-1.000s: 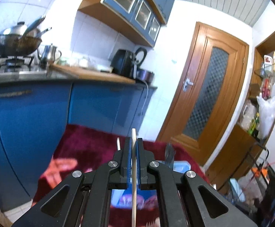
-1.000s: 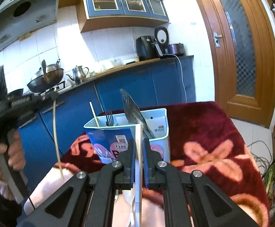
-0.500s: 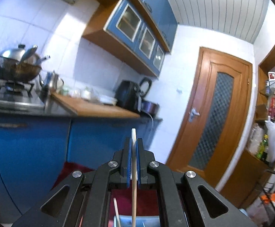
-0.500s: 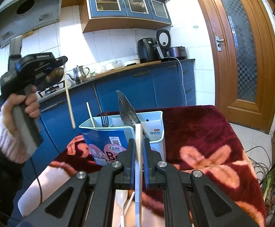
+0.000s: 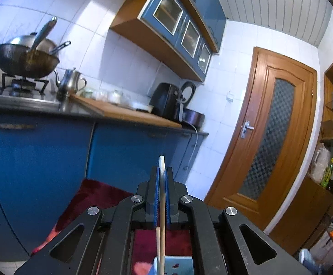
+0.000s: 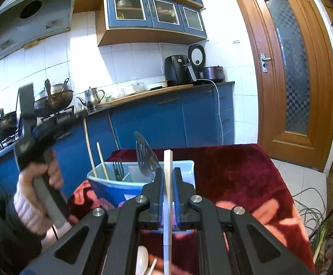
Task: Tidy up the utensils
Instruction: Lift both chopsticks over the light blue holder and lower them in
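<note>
My left gripper (image 5: 162, 171) is shut on a thin wooden chopstick (image 5: 162, 206) that stands upright between its blue pads. In the right wrist view a hand (image 6: 38, 183) holds that gripper (image 6: 84, 114) at the left, and its chopstick (image 6: 88, 142) hangs down with the lower end at the left compartment of the light-blue utensil holder (image 6: 111, 192). The holder has a second chopstick (image 6: 102, 160), a fork (image 6: 118, 169) and a metal spatula (image 6: 144, 158) in it. My right gripper (image 6: 167, 174) is shut on a white utensil handle (image 6: 167, 160), just in front of the holder.
The holder stands on a table under a dark red flowered cloth (image 6: 235, 171). A white spoon (image 6: 142, 260) lies on it below my right gripper. Blue cabinets (image 6: 166, 119), a wok (image 5: 26, 61) on the stove, a kettle (image 5: 70, 82) and a wooden door (image 6: 287, 68) lie beyond.
The hand has brought my left gripper and its chopstick rightwards and down, so the stick's lower end now reaches the holder's left compartment. The right gripper has edged nearer the holder.
</note>
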A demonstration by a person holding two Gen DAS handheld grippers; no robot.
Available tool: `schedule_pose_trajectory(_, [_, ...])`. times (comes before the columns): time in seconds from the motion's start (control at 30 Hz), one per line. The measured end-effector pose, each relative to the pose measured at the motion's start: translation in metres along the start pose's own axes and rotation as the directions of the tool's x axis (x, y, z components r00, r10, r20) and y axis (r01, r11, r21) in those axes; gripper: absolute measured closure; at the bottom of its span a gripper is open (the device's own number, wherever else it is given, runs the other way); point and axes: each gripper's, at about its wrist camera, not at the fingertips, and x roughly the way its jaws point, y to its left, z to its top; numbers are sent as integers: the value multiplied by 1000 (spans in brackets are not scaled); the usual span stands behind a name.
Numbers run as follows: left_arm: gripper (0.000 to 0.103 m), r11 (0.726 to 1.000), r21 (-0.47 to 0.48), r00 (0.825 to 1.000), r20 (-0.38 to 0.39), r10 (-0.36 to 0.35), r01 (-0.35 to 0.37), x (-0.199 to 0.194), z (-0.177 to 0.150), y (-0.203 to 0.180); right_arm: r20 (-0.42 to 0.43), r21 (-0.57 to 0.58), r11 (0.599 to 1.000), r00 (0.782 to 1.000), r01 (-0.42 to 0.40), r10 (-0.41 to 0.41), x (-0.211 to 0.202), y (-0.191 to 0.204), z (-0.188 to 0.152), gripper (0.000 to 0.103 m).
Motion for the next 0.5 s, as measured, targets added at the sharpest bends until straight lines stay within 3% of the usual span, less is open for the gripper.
schedule_pose_trajectory(0.27, [99,999,21,999,-28,-26,27,-3,-25,4,63,31,999,998,22,-24,23,-8,27,94])
schedule_pose_trajectory(0.5, [99,999,23,998,-47,-48,49,-2,-31,4,178,33,999,983,41,-47,42,-6,49,94])
